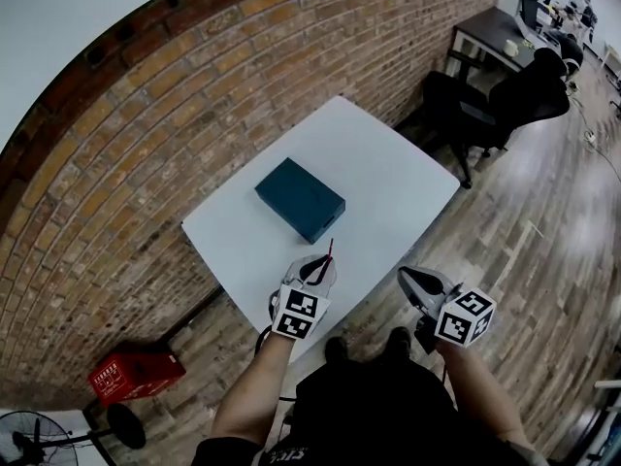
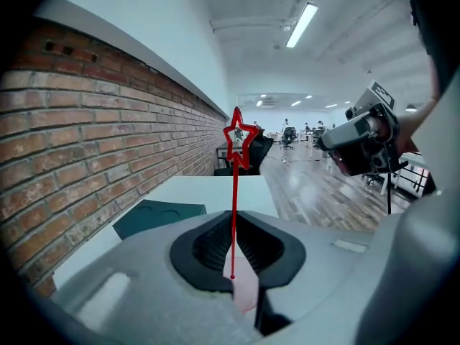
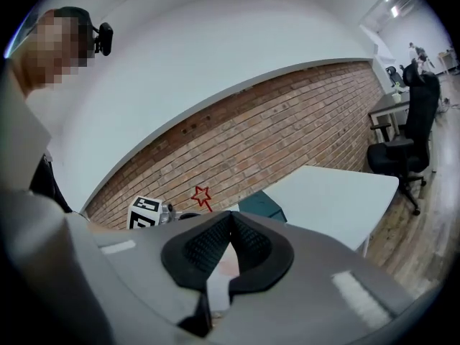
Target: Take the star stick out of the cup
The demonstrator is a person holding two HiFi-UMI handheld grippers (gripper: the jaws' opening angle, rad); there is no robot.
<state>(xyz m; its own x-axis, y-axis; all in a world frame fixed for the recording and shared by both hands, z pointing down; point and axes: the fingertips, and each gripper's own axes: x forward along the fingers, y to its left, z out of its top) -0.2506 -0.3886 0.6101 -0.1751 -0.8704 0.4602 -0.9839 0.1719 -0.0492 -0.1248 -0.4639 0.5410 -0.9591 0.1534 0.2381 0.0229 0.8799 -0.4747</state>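
My left gripper (image 1: 316, 269) is shut on a thin red star stick (image 1: 329, 251) at the near edge of the white table (image 1: 388, 178). In the left gripper view the stick (image 2: 233, 214) rises upright from between the closed pads, with its outlined star (image 2: 239, 139) on top. My right gripper (image 1: 411, 281) hangs to the right, off the table's edge, shut with nothing in it; in its own view the jaws (image 3: 230, 218) meet. The star (image 3: 201, 194) also shows there, beside the left gripper's marker cube (image 3: 146, 212). No cup is visible in any view.
A dark teal box (image 1: 300, 199) lies on the middle of the table. A brick wall (image 1: 146, 153) runs behind it. A black office chair (image 1: 505, 105) and a dark desk (image 1: 495, 32) stand at the far right. A red crate (image 1: 134, 372) and a fan (image 1: 39, 440) sit on the floor at left.
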